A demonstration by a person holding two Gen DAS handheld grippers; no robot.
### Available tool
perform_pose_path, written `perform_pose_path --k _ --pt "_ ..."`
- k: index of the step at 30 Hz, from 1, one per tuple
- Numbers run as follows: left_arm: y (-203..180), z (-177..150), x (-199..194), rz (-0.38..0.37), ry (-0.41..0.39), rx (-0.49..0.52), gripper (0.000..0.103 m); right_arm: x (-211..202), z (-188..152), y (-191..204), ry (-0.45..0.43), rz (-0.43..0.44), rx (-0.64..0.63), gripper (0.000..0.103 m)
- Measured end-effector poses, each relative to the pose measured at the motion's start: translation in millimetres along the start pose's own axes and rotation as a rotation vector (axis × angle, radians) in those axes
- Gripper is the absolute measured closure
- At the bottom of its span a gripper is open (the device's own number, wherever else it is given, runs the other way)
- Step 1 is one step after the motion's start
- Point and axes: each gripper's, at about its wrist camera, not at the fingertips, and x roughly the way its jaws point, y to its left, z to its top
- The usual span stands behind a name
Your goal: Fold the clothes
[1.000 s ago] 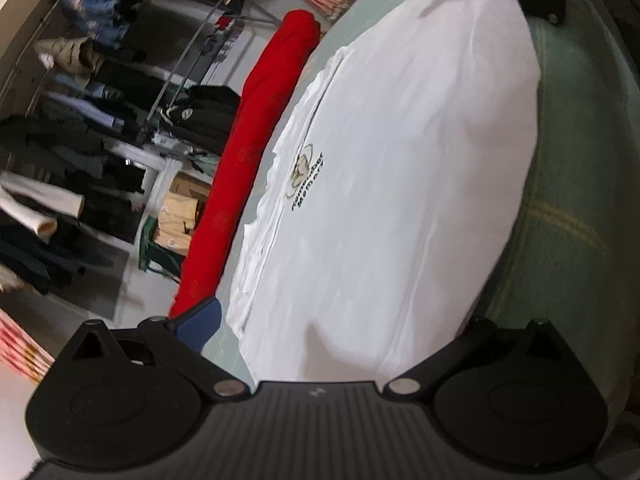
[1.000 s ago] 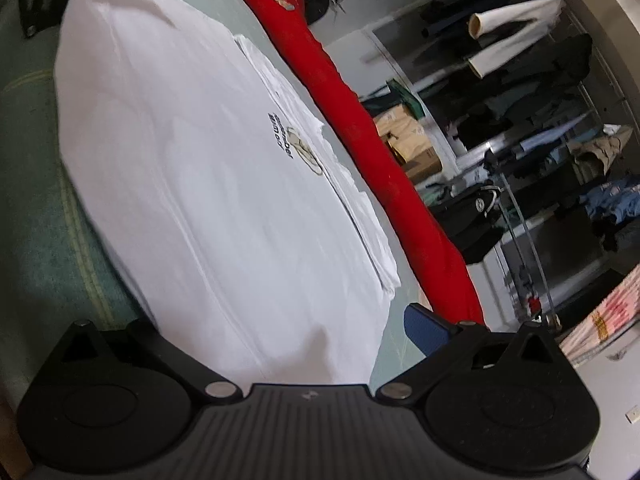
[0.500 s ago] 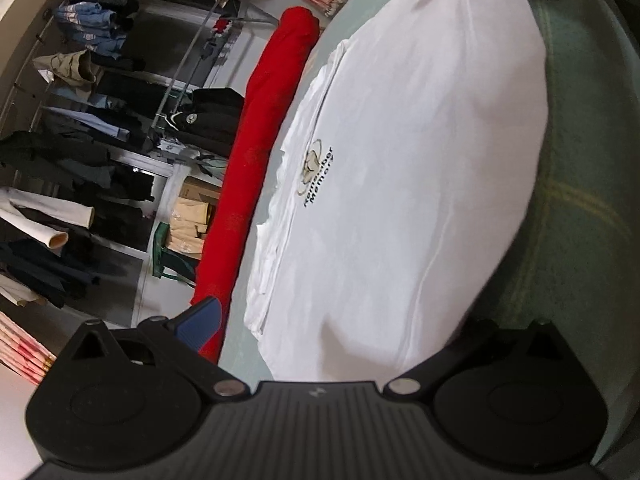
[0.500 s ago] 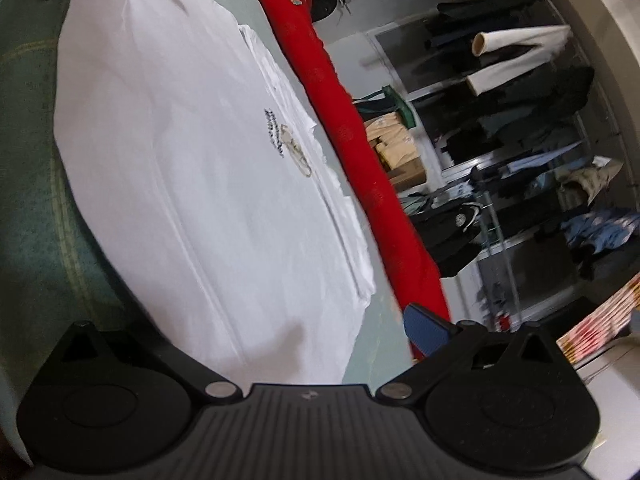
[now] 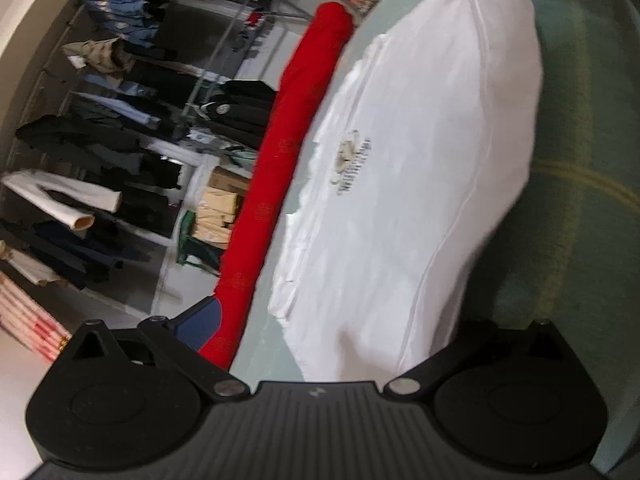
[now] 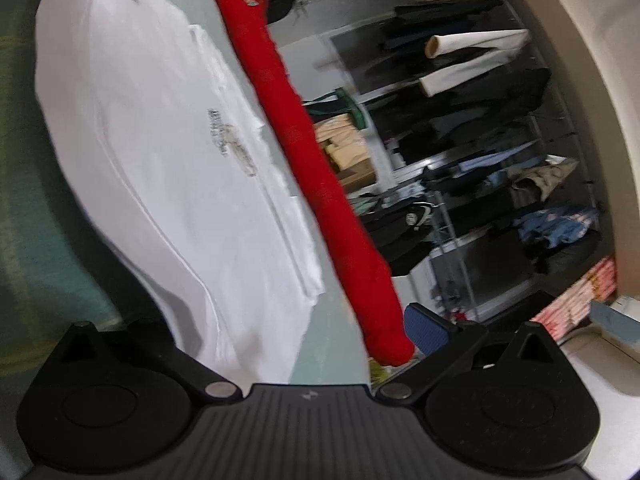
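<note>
Black plastic housings fill the near edge of both wrist views. On the left gripper (image 5: pixel 324 344), one blue-padded finger (image 5: pixel 202 322) stands out to the left over the red roll; the opposite finger is hidden under the cloth, so the jaws stand wide apart with nothing pinched between them. The right gripper (image 6: pixel 292 344) mirrors this: its blue pad (image 6: pixel 426 330) sits to the right, clear of the fabric, jaws spread. Between the fingers lies the white shirt (image 5: pixel 420 184), flat on the green table cover (image 5: pixel 580 140), with a small printed logo (image 5: pixel 352 160) facing up. Just beyond its far edge runs a long red roll (image 5: pixel 280 168). Farther back, hanging garments (image 6: pixel 480 80) fill a rack.
</note>
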Motion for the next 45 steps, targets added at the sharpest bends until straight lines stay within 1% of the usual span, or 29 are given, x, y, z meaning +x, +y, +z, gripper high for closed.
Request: perform_pose_path --k 2,5,7,11,14,23,31,37,45 --pt "3.7 0.1 3.6 0.005 0.016 -0.014 0.0 4.2 0.5 -2.1 0.007 -0.013 0.008 0.0" --pt "7.0 -0.6 6.5 0.017 0.027 -0.032 0.0 9.2 -0.5 -2.6 0.017 0.002 0.01 0.0" --pt "8.2 -0.6 8.6 0.039 0.036 -0.042 0.0 9.8 -1.6 -2.3 0.017 -0.016 0.013 0.0" --pt "15.1 -0.2 16.0 0.055 0.045 -0.057 0.0 15.1 -0.5 -7.1 0.024 -0.039 0.04 0.0" --pt "21.2 1.0 19.7 0.08 0.046 -0.071 0.0 20.7 3.4 -10.4 0.022 -0.065 0.037 0.0" --pt "44.0 9.3 49.4 0.151 0.057 -0.113 0.0 53.3 14.4 -24.6 0.023 -0.126 0.035 0.0" --pt "64.7 13.9 90.6 0.177 0.065 -0.131 0.0 97.9 24.6 -35.4 0.018 -0.145 0.025 0.0" --pt "78.0 15.6 132.3 0.206 0.081 -0.149 0.0 141.7 32.1 -40.8 0.021 -0.155 0.01 0.0" --pt "88.7 11.9 188.0 0.223 0.092 -0.151 0.0 201.6 40.6 -43.0 0.019 -0.163 -0.009 0.0"
